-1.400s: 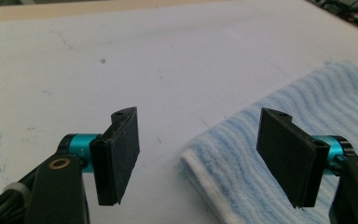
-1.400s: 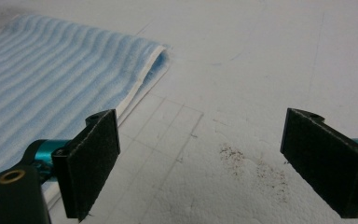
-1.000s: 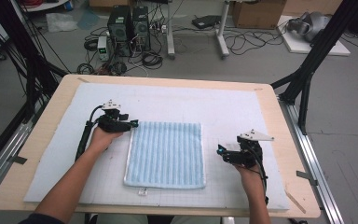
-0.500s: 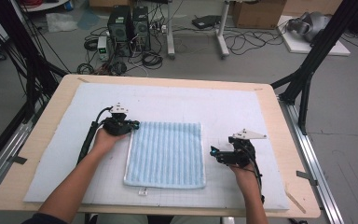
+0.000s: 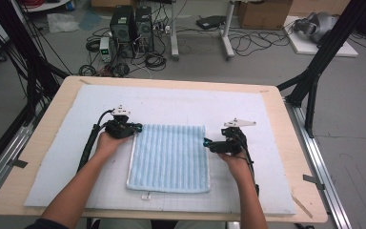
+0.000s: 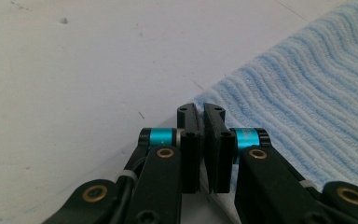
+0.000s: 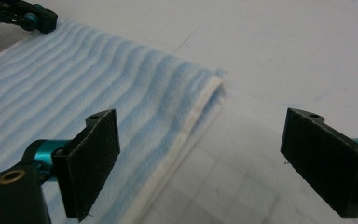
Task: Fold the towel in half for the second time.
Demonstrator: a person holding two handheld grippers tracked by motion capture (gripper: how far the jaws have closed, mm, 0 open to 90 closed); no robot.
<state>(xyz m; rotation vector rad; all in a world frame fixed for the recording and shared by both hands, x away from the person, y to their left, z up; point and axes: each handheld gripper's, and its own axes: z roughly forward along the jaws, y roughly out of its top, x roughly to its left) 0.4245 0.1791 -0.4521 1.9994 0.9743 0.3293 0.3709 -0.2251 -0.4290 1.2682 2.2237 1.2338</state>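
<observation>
A light blue striped towel [image 5: 171,157] lies flat on the white mat [image 5: 181,102], folded into a rectangle. My left gripper [image 5: 137,128] is at its far left corner. In the left gripper view the jaws [image 6: 201,109] are shut, with their tips pinching that corner of the towel [image 6: 307,93]. My right gripper [image 5: 206,142] is at the towel's right edge near the far corner, open wide. In the right gripper view one pad [image 7: 95,158] hangs over the towel [image 7: 74,79] and the other pad [image 7: 326,158] over bare mat, with the towel's white hem between them, untouched.
The mat covers a wooden table [image 5: 295,143]. Computer boxes [image 5: 133,24] and cables lie on the floor beyond, and black frame legs [image 5: 314,71] stand at the right. The left gripper [image 7: 28,18] shows far off in the right gripper view.
My right gripper has slid left across the mat to the towel's right edge. The left hand stays at the far left corner, its jaws now drawn together.
</observation>
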